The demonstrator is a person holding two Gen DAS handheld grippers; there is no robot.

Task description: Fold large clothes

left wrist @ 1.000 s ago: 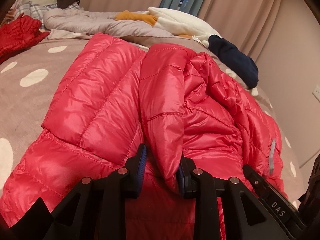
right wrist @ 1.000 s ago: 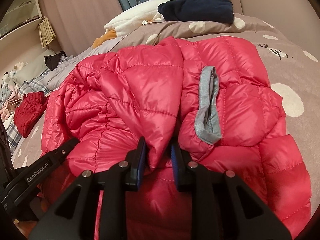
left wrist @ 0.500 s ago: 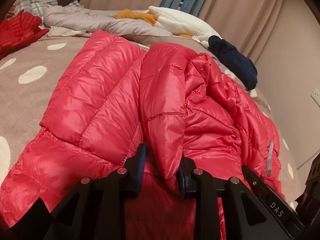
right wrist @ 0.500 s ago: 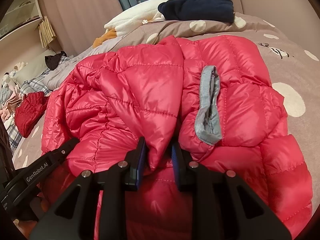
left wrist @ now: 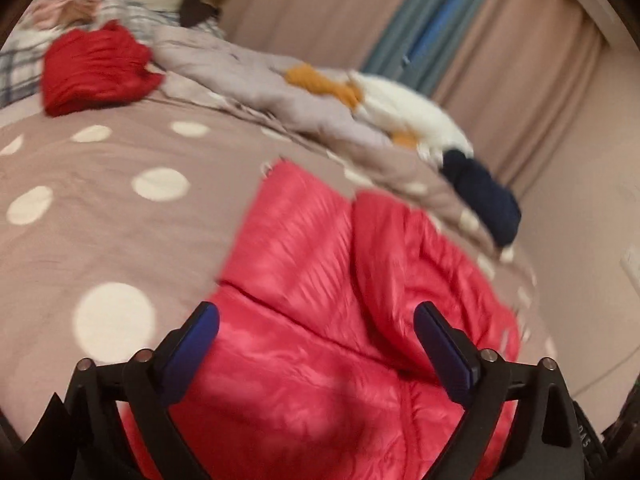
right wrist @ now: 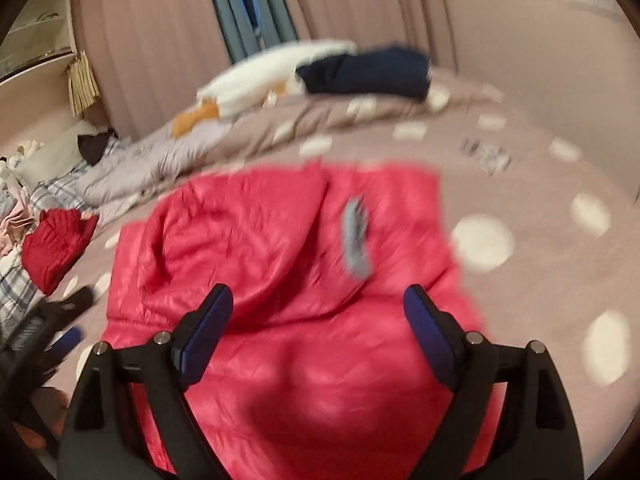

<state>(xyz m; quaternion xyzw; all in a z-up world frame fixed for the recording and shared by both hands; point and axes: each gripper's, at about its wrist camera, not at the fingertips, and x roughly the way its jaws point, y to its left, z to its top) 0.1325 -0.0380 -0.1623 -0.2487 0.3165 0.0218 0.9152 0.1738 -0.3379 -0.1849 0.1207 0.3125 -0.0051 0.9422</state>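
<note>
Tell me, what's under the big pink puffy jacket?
The pink puffy jacket lies on a brown bedspread with cream dots, which shows all around it. Whatever sits beneath the jacket's middle is covered, so I cannot tell if anything else hides there.

Puffer jacket on the bed, other clothes behind.

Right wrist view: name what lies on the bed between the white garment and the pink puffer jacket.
Only bare polka-dot bedcover separates the white garment from the pink puffer jacket, as the right wrist view shows.
</note>
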